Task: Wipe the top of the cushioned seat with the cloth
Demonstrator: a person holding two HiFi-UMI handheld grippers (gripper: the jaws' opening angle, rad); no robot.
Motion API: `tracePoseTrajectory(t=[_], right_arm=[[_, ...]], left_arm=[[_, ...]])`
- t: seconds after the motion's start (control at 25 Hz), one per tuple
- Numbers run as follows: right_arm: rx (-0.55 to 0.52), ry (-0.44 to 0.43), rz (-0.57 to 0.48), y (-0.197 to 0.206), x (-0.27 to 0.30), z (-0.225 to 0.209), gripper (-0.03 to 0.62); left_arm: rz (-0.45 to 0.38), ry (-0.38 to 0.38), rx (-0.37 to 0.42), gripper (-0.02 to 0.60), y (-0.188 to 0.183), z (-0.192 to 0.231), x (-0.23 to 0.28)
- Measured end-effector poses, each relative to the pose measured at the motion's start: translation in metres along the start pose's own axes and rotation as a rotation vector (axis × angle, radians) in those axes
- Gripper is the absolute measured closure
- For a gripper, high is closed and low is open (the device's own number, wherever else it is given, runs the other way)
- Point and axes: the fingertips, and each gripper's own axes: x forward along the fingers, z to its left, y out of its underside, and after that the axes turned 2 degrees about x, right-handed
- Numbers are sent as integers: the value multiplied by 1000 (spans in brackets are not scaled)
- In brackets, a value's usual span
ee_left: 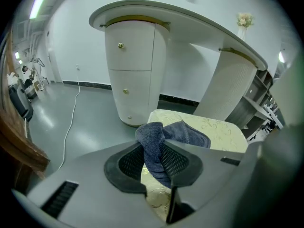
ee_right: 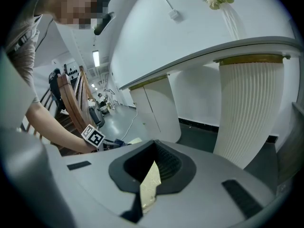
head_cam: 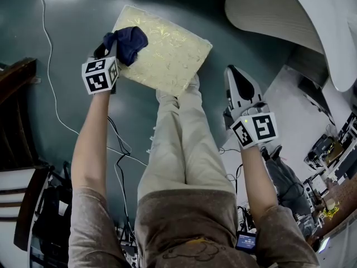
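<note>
Left gripper (head_cam: pixel 117 48) pinches cloth (head_cam: pixel 129 41) on cushioned seat (head_cam: pixel 167 60); right gripper (head_cam: pixel 235 77) — closed.

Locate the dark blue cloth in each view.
Head view: upper left, cloth in the left claw, on the cushioned seat's corner.
Left gripper view: cloth at centre, pinched between the jaws.
Right gripper view: possibly the tiny dark patch beside the marker cube, left of centre; too small to confirm.
Shared landmark: the gold-patterned seat.
</note>
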Motion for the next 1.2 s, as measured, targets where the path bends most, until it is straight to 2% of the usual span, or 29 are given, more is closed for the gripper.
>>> tracePoseTrajectory(t=[0.2,0.4,0.68,0.88,1.04,1.2], right_arm=[[-5,-9,2,-2,3,7,594],[-12,-14,4,-3,1,10,594],[-26,-20,8,-6,2,20,594],[-50,-47,-5,-15,2,30,592],[-55,-57,-11,-19,0,35,592],[-71,-72,-16,-18,-5,39,592]], left_arm=[[4,-72,-24,486,-5,36,-6],[-31,-131,-65,486,-15,68,-25],[-87,-151,-55,486,-29,79,-57],[-127,-90,-18,486,-36,48,-78],[-171,8,-17,486,-39,3,-99],[-192,127,-46,486,-29,-62,-120]])
